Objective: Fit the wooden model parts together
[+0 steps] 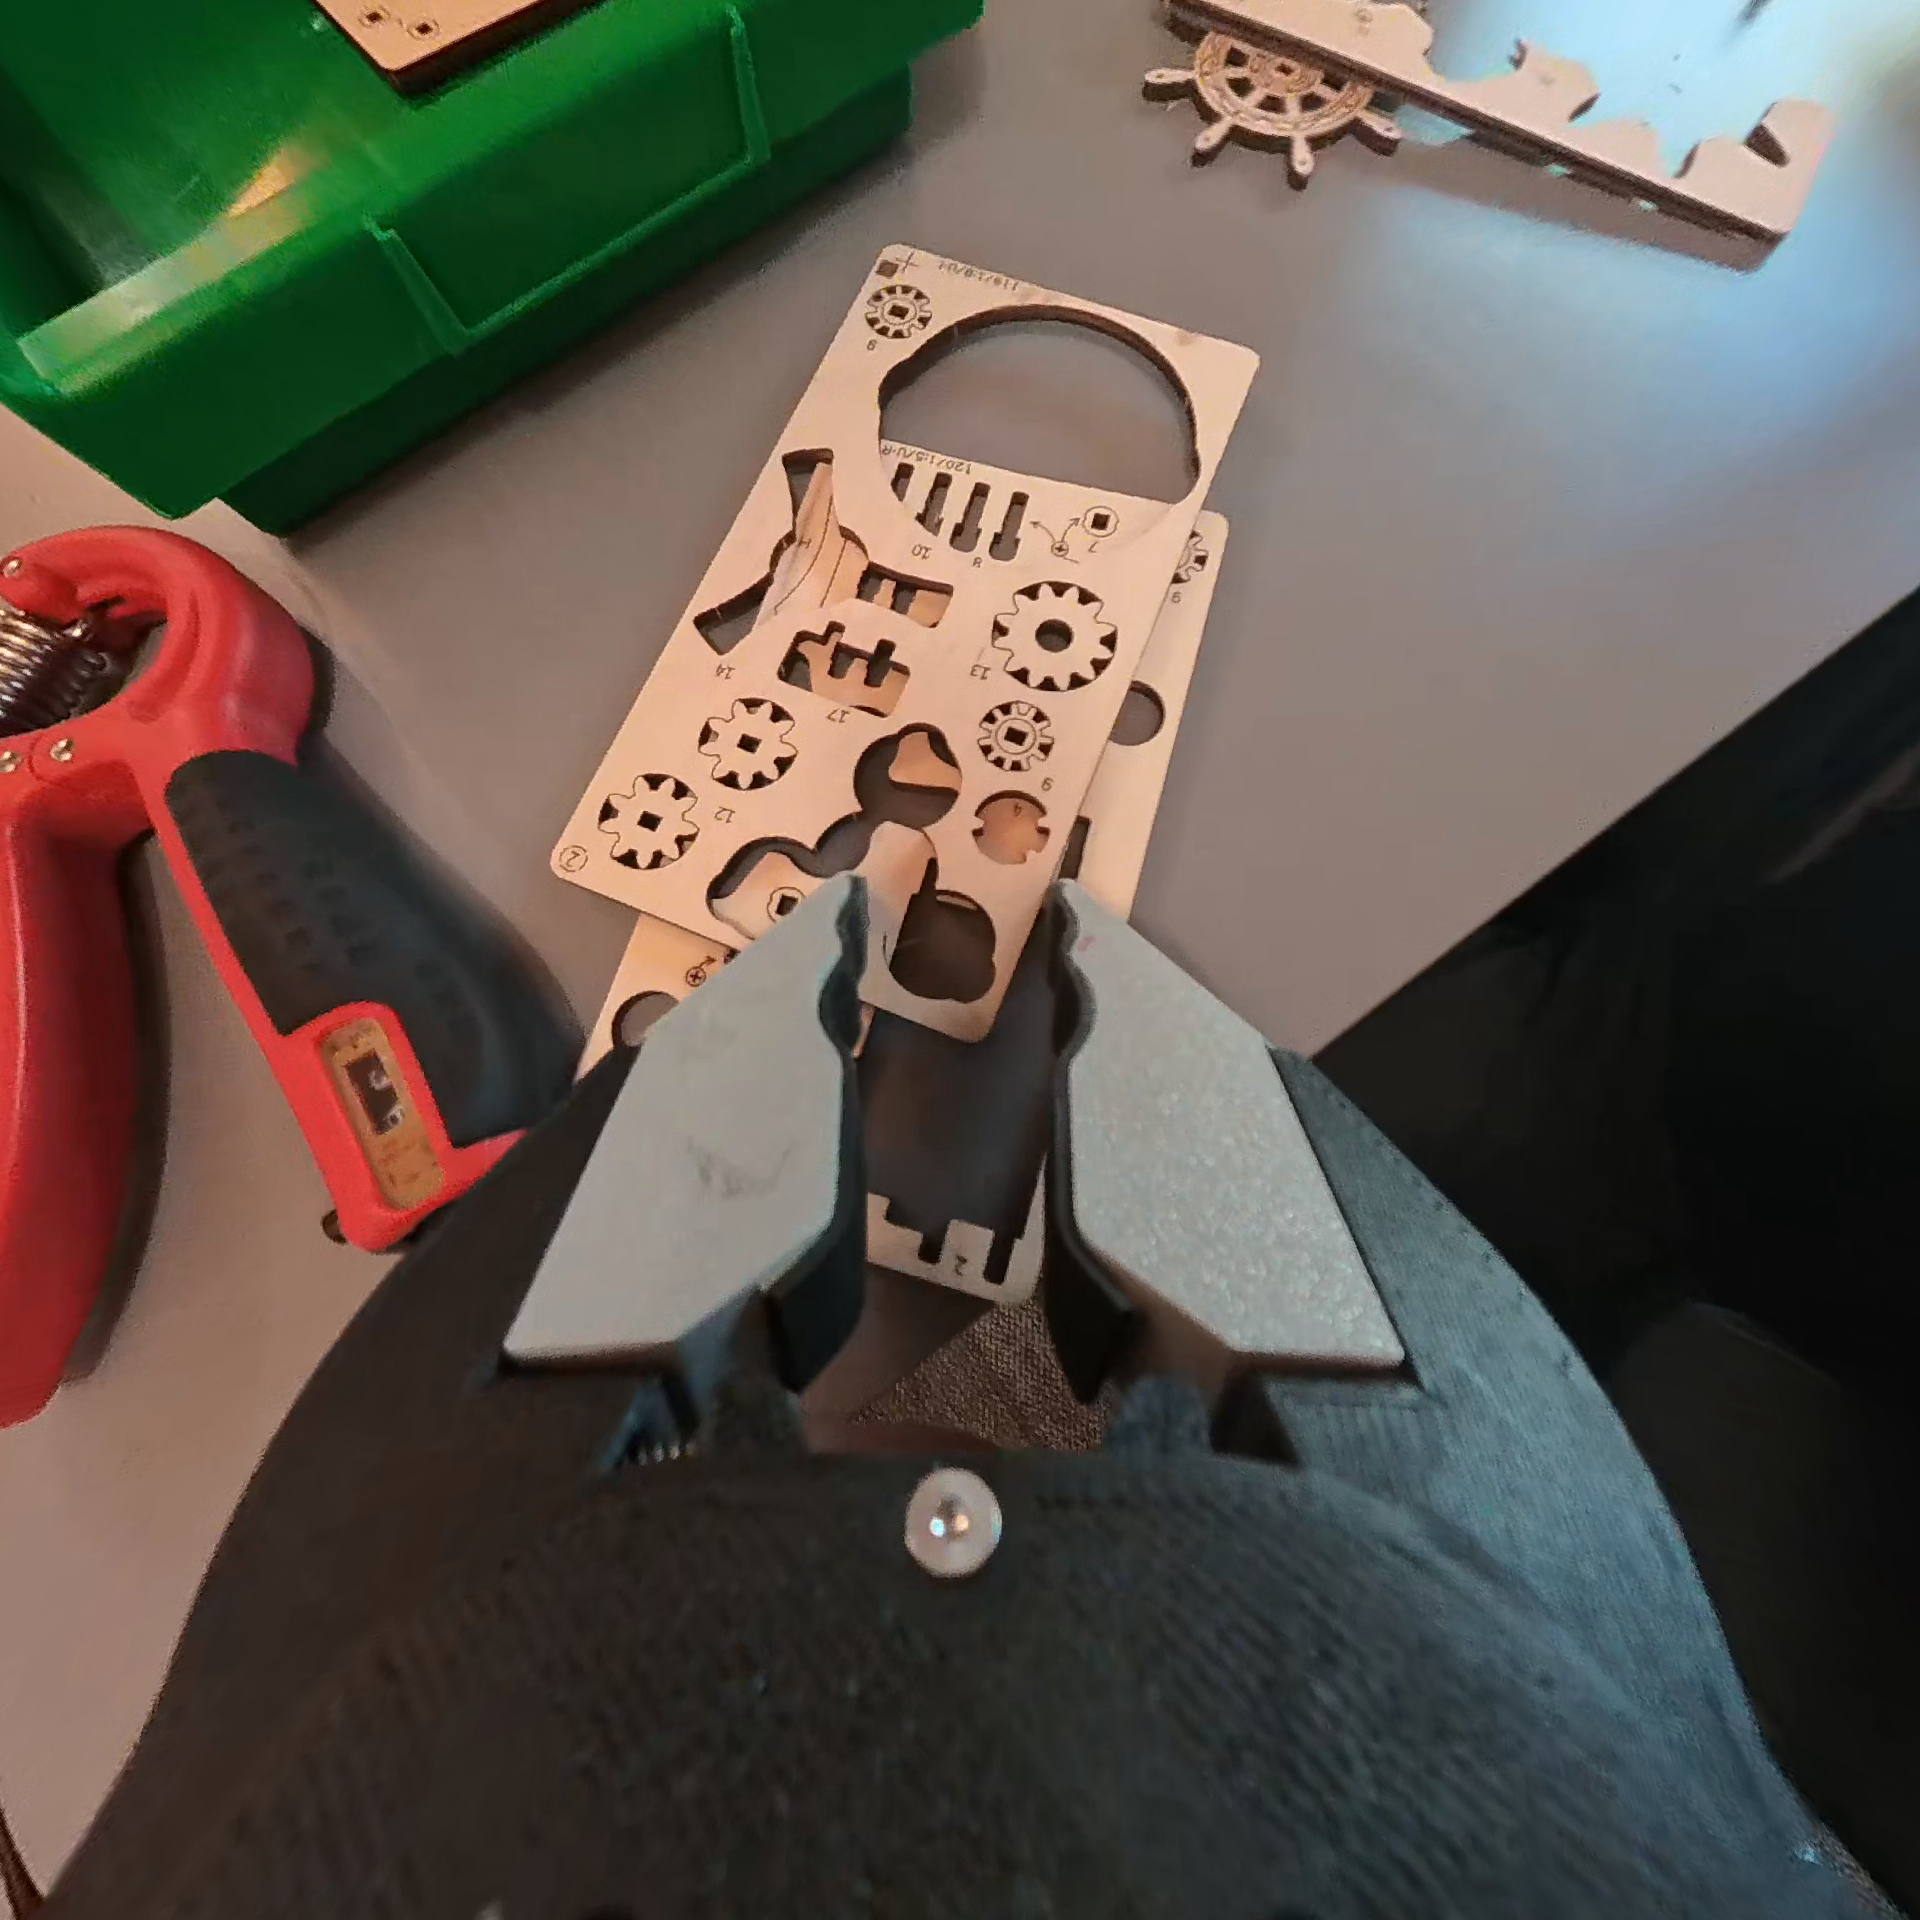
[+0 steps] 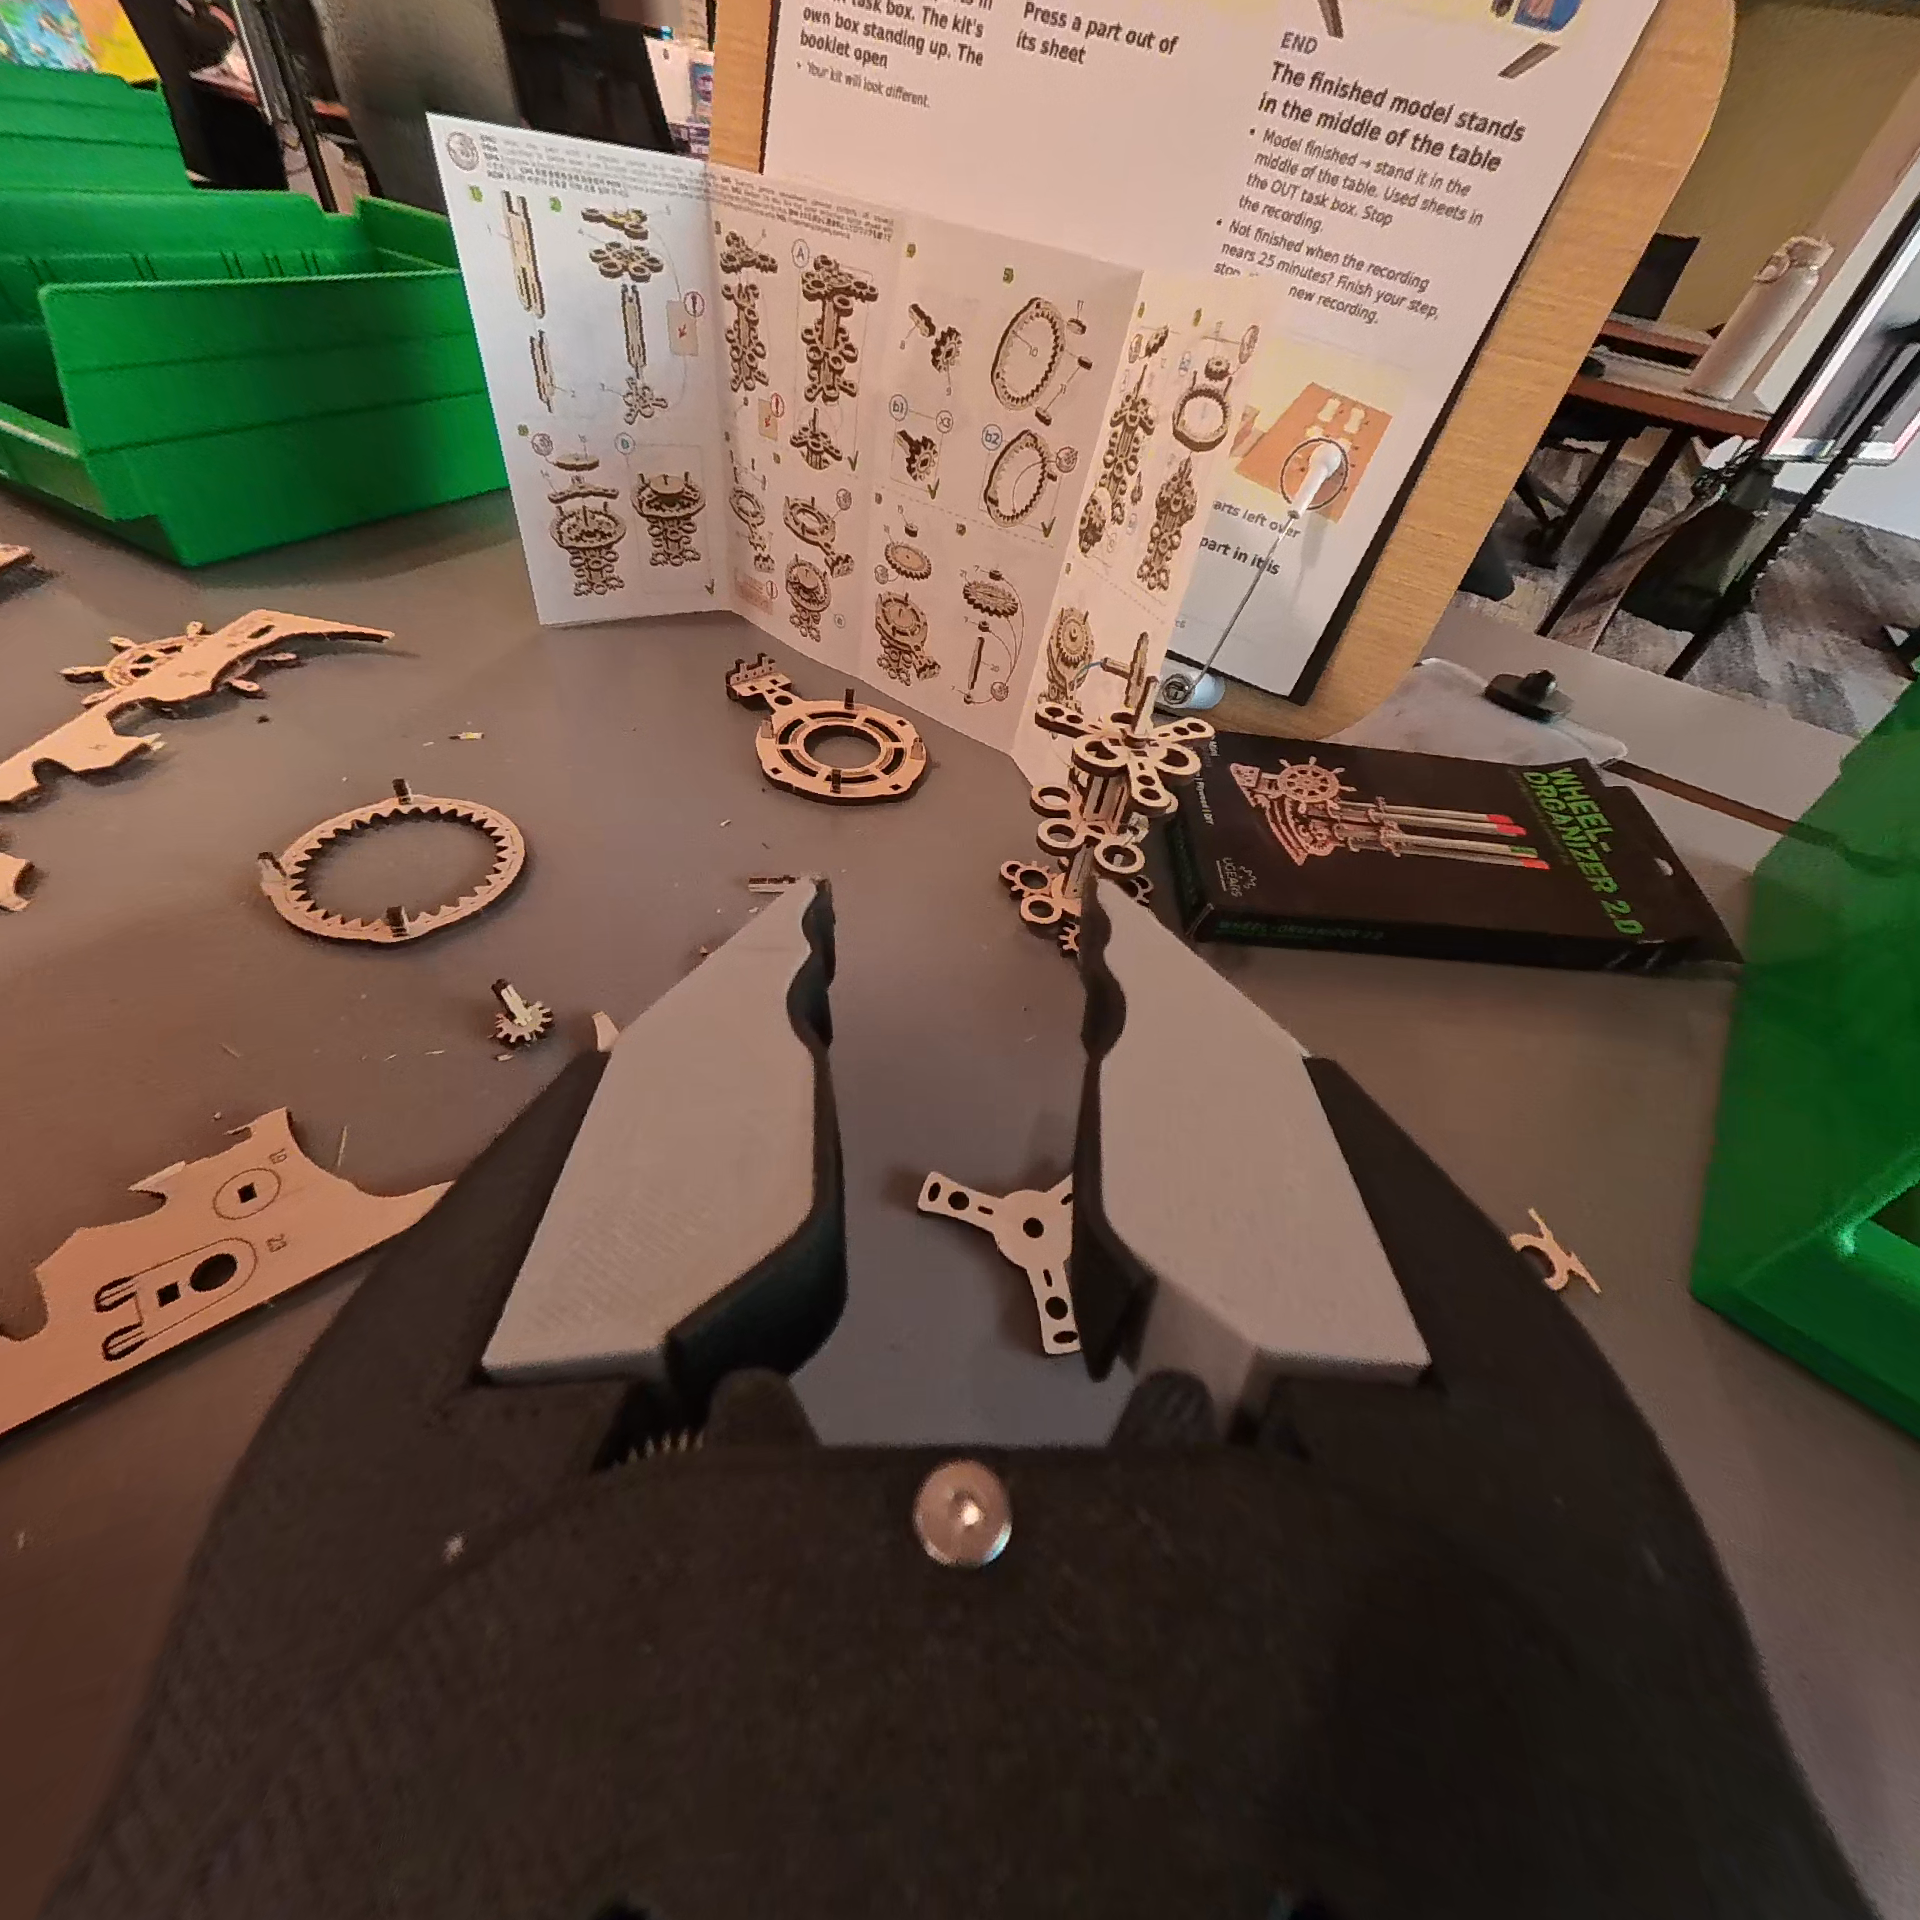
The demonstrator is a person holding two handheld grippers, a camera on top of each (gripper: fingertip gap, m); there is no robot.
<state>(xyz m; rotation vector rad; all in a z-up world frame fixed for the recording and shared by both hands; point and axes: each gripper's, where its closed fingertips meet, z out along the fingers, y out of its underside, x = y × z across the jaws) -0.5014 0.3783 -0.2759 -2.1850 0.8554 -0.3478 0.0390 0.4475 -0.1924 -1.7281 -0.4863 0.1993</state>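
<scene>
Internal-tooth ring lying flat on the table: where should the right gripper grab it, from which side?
Grip the ring gear across its thin band, one finger inside the hole and one outside, coming from above. It lies flat; avoid the small upright tabs on the rim. The right gripper is open and empty.

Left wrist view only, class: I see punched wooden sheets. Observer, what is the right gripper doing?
Observer: The right gripper is open and holds nothing. A three-armed wooden piece lies on the table between its fingers.
Operator: Any built parts there?
Observer: A toothed ring lies flat, left of that gripper.
Operator: Instructions?
Observer: A folded booklet stands open behind the parts.
</scene>
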